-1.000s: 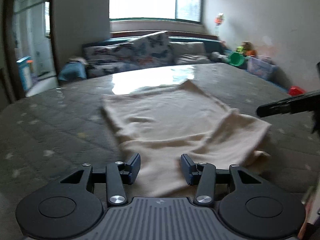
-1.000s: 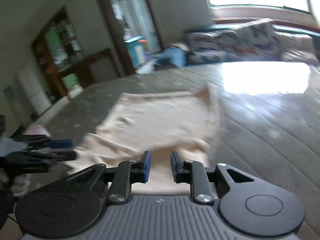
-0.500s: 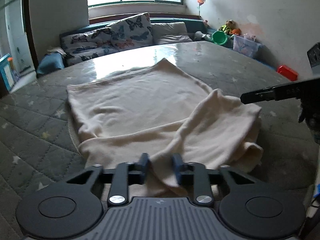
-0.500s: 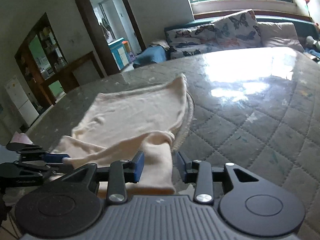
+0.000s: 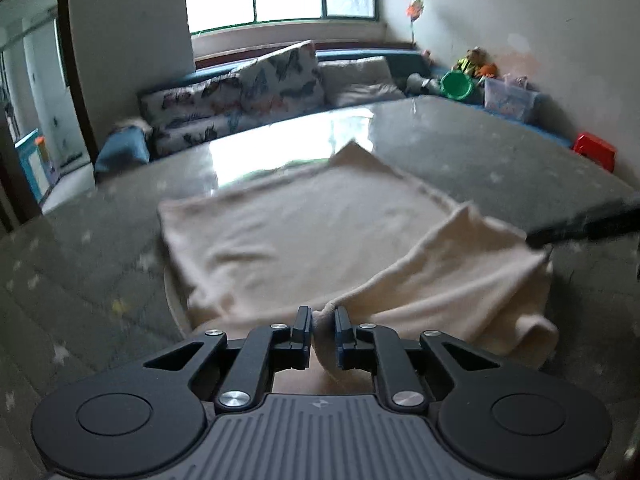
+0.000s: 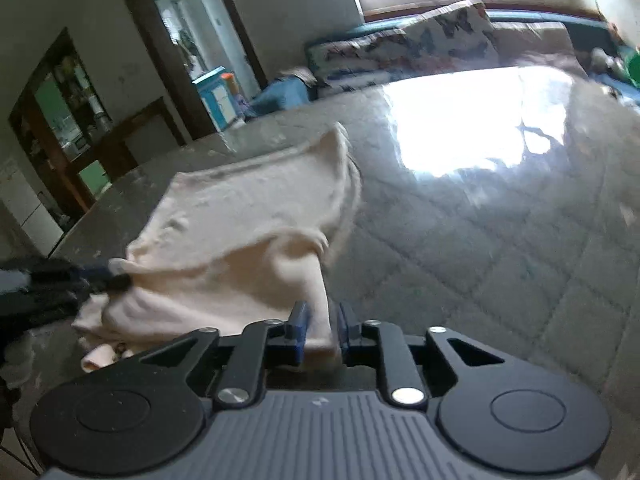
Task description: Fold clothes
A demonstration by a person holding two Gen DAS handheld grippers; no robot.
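A cream garment (image 5: 304, 236) lies on the grey quilted mattress (image 5: 80, 280), its near hem lifted off the surface. My left gripper (image 5: 322, 322) is shut on the near-left corner of that hem, with cloth bunched between its pads. In the right wrist view the same cream garment (image 6: 240, 216) shows with my right gripper (image 6: 320, 326) shut on its near-right corner. The left gripper's tips (image 6: 108, 274) appear at the left of that view pinching the cloth. The right gripper's finger (image 5: 580, 232) reaches in from the right edge of the left wrist view.
The mattress stretches far to the right with a bright glare patch (image 6: 480, 128). Butterfly-print cushions (image 5: 248, 96) line the back under a window. A green bucket (image 5: 456, 85), toys and a red stool (image 5: 594, 151) sit at the right wall. A doorway (image 6: 192, 40) opens at the left.
Both grippers have shut on the garment's near hem and raised it; half a second ago the right gripper still stood open around the cloth. The cloth now hangs taut between them.
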